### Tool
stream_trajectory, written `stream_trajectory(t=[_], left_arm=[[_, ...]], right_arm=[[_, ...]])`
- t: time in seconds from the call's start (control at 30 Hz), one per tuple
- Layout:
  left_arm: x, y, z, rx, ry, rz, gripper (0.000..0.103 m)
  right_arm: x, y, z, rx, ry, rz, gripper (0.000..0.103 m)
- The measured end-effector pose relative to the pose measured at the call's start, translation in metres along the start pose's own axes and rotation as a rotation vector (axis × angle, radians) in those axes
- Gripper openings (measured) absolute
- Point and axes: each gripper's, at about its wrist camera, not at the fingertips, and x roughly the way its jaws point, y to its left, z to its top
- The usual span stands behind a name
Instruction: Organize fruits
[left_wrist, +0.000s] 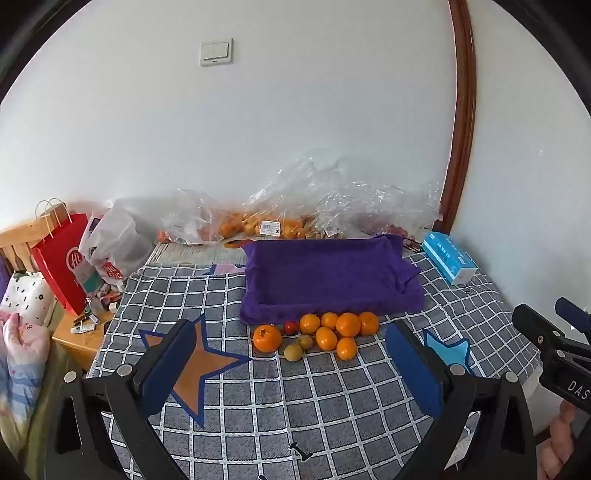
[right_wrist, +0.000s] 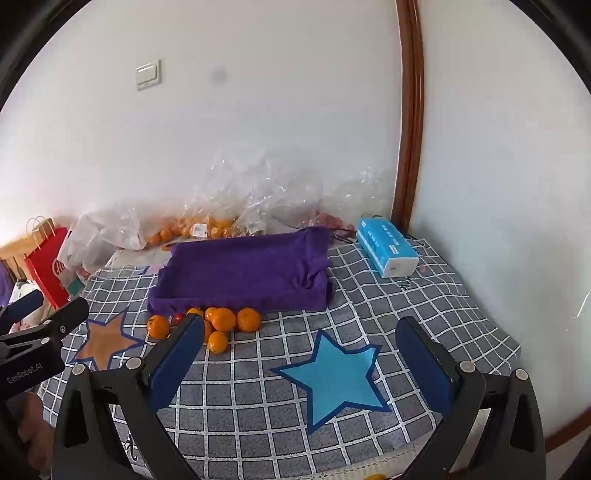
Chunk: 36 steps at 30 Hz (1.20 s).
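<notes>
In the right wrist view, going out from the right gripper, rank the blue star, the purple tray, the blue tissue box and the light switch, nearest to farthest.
From the right gripper:
1. Blue star, on the cloth between the fingers.
2. Purple tray, ahead and slightly left.
3. Blue tissue box, far right, near the wall; its near end roughly level with the tray's middle, so a close call.
4. Light switch, high on the wall, left.

Checked cloth (left_wrist: 295, 398) with an orange star (left_wrist: 195, 365) and a blue star (right_wrist: 336, 376) lies under the tongs. Far right ahead of them, blue tissue pack (right_wrist: 388, 251). Far left, red paper bag (left_wrist: 62, 266) and white plastic bag (left_wrist: 114, 240). Light switch (left_wrist: 217, 51) high on the wall beyond.
</notes>
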Motion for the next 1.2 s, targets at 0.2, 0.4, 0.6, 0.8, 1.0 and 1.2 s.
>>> stream_trajectory(t=[0.2, 0.4, 0.6, 0.8, 1.0, 1.2], left_arm=[[0.000, -0.001, -0.002, -0.017, -0.003, -0.010, 0.103], [-0.002, 0.007, -0.002, -0.052, 0.002, -0.020, 0.103], [-0.002, 0.006, -0.001, -0.052, 0.001, -0.012, 0.103], [-0.002, 0.006, 0.001, -0.051, 0.001, -0.013, 0.103], [-0.004, 0.007, 0.003, -0.059, -0.006, -0.013, 0.103], [-0.006, 0.008, 0.000, -0.061, -0.008, -0.019, 0.103]], right_arm=[[-0.001, 0.000, 0.000, -0.009, -0.017, -0.002, 0.102], [-0.008, 0.004, 0.002, -0.014, -0.016, -0.002, 0.102], [-0.005, 0.006, 0.002, -0.013, -0.011, 0.012, 0.102], [-0.006, 0.009, 0.002, -0.021, -0.014, 0.016, 0.102], [-0.007, 0.009, 0.002, -0.020, -0.016, 0.018, 0.102], [-0.006, 0.009, 0.003, -0.016, -0.015, 0.019, 0.102]])
